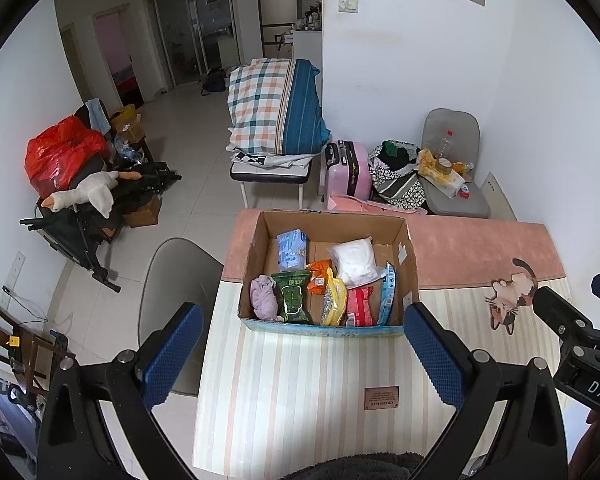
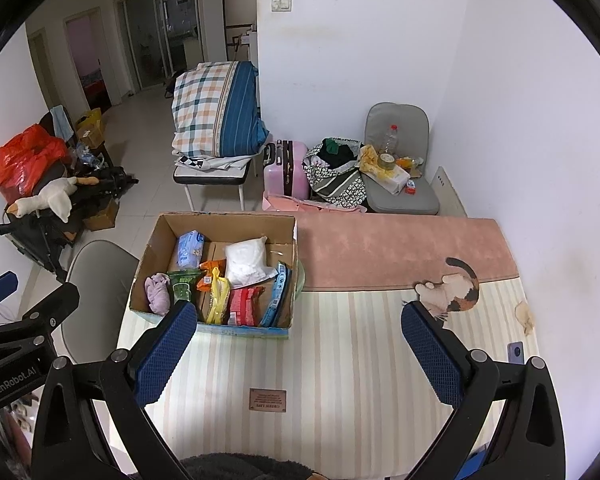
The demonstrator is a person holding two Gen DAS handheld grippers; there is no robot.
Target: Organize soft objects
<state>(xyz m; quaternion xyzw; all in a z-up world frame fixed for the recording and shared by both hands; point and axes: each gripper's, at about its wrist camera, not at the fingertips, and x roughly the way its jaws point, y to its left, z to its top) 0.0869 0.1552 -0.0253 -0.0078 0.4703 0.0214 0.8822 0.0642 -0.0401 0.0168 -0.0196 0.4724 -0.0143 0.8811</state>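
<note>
The cardboard box (image 1: 324,276) of soft packets sits straight ahead of the left gripper (image 1: 304,344); both grippers' jaws are spread, empty.

A: Any lettering you can read?

B: White "DAS" on the black body of the right gripper (image 1: 592,368), seen from the left wrist; the word is cut off at the frame's edge. From the right wrist, "GenRobot.AI" on the black left gripper (image 2: 16,376).

A: And the small brown label (image 2: 267,400) on the striped table mat (image 2: 340,360), in front of the open cardboard box (image 2: 216,276)?

B: It lies upside down; "GREEN LIFE", the smaller lines are illegible.
</note>
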